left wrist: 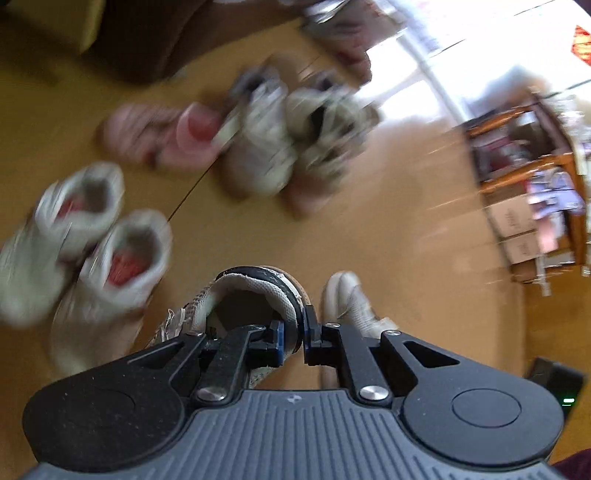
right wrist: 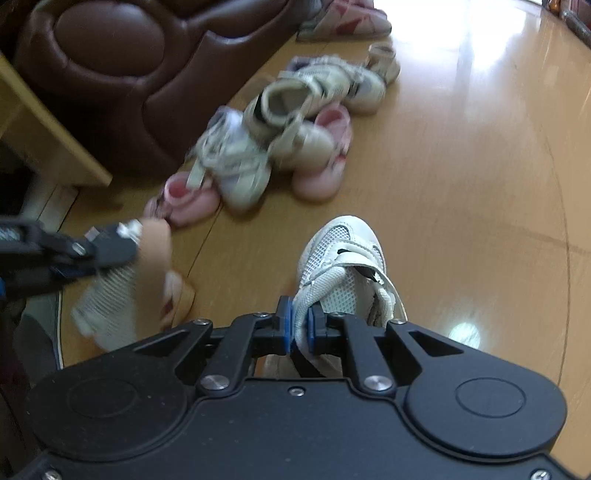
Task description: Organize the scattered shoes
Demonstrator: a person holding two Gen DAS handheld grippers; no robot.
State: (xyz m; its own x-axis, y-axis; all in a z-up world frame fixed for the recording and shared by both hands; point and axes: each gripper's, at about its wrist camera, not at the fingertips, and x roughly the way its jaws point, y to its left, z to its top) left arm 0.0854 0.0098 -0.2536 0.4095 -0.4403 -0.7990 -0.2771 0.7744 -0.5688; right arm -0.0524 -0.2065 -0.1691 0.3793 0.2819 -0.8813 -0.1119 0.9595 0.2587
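Note:
My left gripper [left wrist: 293, 341] is shut on the heel rim of a white mesh sneaker [left wrist: 255, 295] and holds it off the floor. It shows blurred at the left of the right wrist view [right wrist: 122, 288], sole turned up. My right gripper [right wrist: 300, 325] is shut on the collar of the matching white sneaker [right wrist: 343, 266], toe pointing away; it also shows in the left wrist view [left wrist: 351, 299]. A pile of beige sneakers [right wrist: 288, 110] and pink slippers [right wrist: 325, 162] lies on the floor ahead. A pair of white sneakers with red insoles [left wrist: 88, 240] stands at left.
A brown leather sofa [right wrist: 122, 66] and a pale wooden table [right wrist: 44, 140] stand at the left. More shoes [right wrist: 343, 18] lie at the far end by the sofa. A wooden shelf with boxes [left wrist: 532, 177] stands at right. The floor [right wrist: 461, 166] is glossy wood.

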